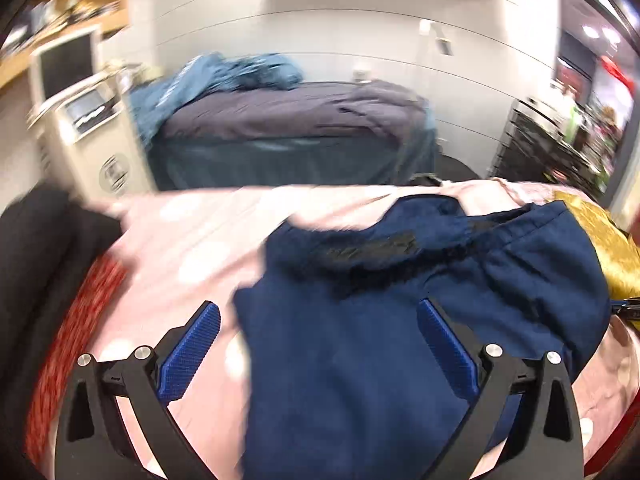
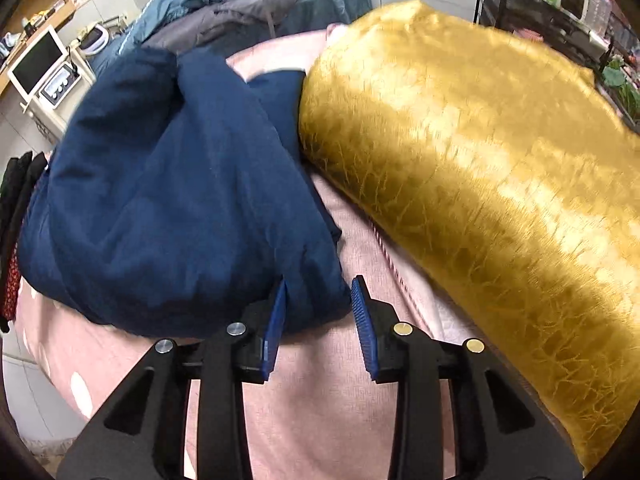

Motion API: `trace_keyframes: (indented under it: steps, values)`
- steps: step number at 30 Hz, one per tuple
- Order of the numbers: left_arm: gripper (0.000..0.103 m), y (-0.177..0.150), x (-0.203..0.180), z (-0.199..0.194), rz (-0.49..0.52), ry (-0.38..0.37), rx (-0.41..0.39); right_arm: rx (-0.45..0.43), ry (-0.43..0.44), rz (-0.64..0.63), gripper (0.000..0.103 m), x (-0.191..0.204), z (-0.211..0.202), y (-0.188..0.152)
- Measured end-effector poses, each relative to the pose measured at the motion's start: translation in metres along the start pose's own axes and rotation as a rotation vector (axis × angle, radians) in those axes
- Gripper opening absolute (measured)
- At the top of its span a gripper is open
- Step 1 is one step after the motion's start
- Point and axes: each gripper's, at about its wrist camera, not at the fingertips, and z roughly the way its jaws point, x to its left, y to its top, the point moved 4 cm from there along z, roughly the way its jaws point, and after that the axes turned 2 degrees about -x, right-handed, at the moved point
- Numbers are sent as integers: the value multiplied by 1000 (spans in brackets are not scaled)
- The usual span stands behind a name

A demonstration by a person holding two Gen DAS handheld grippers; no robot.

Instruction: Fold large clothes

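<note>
Both claws hover over one rumpled navy-blue cloth garment (image 1: 400,320) lying on one pink polka-dot bedsheet (image 1: 192,248): left claw (image 1: 320,320) spread wide above it, right claw (image 2: 320,300) narrowed around its near edge, grip uncertain. One golden satin bolster pillow (image 2: 480,160) touches the garment.

A gold pillow (image 2: 480,168) lies at right on the pink polka-dot bedsheet (image 2: 332,392); far behind stands another bed (image 1: 288,128), a monitor (image 2: 38,62) far left.
</note>
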Motion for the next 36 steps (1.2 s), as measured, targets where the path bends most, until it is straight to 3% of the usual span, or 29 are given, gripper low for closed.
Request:
trace_keyframes:
  steps: [3,5,8,10,11,12,13,14,15,17,18,20,21,22,24,28,29,31,32,33,34,36]
  values:
    - [97,-24,21,6,21,69,87,-122,-10,-70,37,22,-21,28]
    - [97,-37,25,7,-3,75,113,-160,-1,-100,59,35,-26,46]
    - [97,-49,24,17,-30,54,147,-149,-20,-111,61,48,-10,75]
    - [95,-55,17,27,-16,75,168,-101,33,-54,61,53,11,94]
    - [81,-58,13,33,-23,58,178,-73,62,-27,61,54,22,97]
    - [59,-63,10,36,-41,22,192,-36,96,10,58,56,37,103]
    - [52,-63,9,38,-70,-20,204,-19,111,25,55,57,48,108]
    - [43,-61,10,39,-88,-25,201,-4,120,25,42,60,57,112]
    - [34,-60,13,37,-101,-28,195,-1,114,8,19,59,61,115]
    - [28,-59,20,35,-110,-37,196,-34,105,-61,13,64,51,118]
    - [27,-61,21,35,-114,-42,201,-69,58,-66,11,57,45,122]
    - [26,-66,28,37,-133,-55,210,-78,24,30,9,31,45,129]
    - [26,-67,28,39,-148,-61,209,-67,26,129,2,11,50,129]
    - [26,-68,29,41,-167,-65,204,-55,28,261,2,-12,56,125]
    - [27,-70,32,44,-217,-60,198,-26,85,367,2,-27,70,114]
    - [33,-73,34,56,-267,-36,219,-58,-46,148,5,7,64,115]
    - [38,-71,34,53,-267,-19,207,-70,-53,103,12,15,59,117]
    - [47,-66,34,46,-270,3,193,-114,-74,57,45,23,40,120]
    - [59,-63,35,40,-268,34,187,-154,-102,53,72,24,27,121]
    - [68,-61,36,34,-262,63,173,-191,-111,52,75,24,17,122]
    - [71,-58,35,25,-251,100,147,-251,-106,43,75,28,1,120]
    - [80,-51,30,6,-213,170,95,-262,-92,7,75,36,-6,121]
